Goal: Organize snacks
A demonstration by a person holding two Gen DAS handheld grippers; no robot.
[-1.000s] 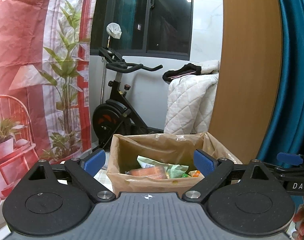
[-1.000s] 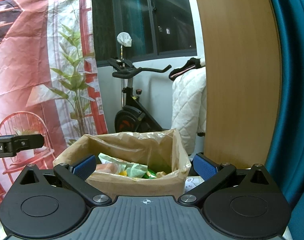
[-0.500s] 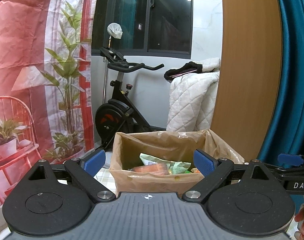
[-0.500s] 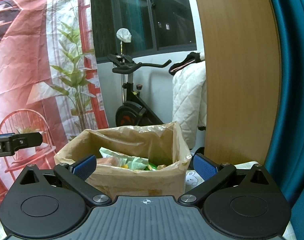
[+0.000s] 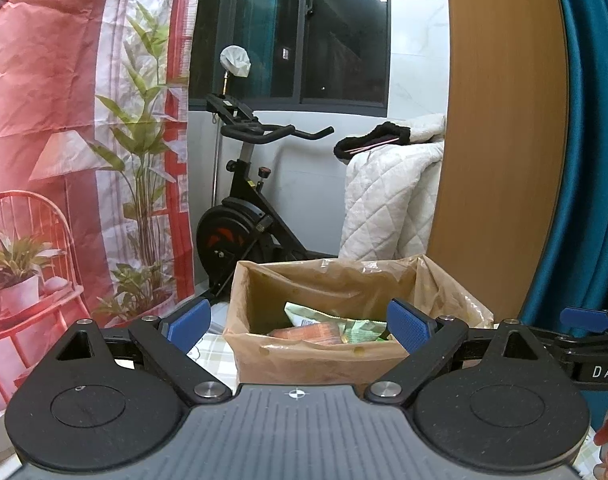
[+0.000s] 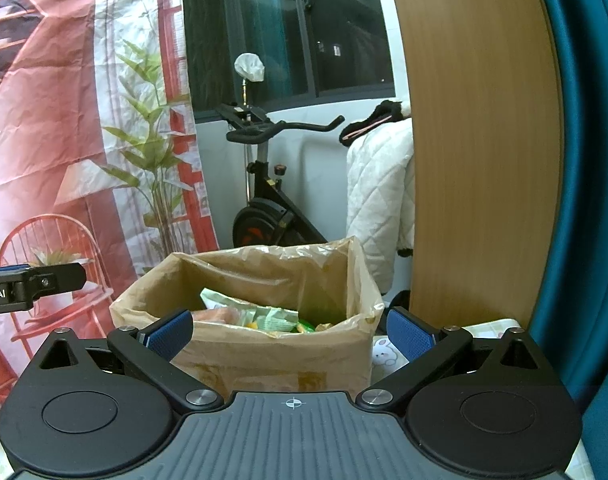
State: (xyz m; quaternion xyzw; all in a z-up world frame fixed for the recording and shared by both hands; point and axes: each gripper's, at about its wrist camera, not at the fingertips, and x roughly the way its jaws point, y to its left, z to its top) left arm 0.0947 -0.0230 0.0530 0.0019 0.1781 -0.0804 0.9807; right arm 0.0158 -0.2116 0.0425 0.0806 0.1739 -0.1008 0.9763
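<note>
Both wrist views lifted slightly; box sits lower | left gripper (image 5: 297,325) and right gripper (image 6: 291,333) spread wide, holding nothing | bag-lined cardboard box (image 6: 264,354) of snack packets (image 5: 327,326) dead ahead, just beyond both | neither arm clearly nearer.

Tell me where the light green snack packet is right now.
The light green snack packet lies inside the plastic-lined cardboard box, centre of both wrist views, beside an orange packet and ahead of both open grippers, with the exercise bike behind.
</note>
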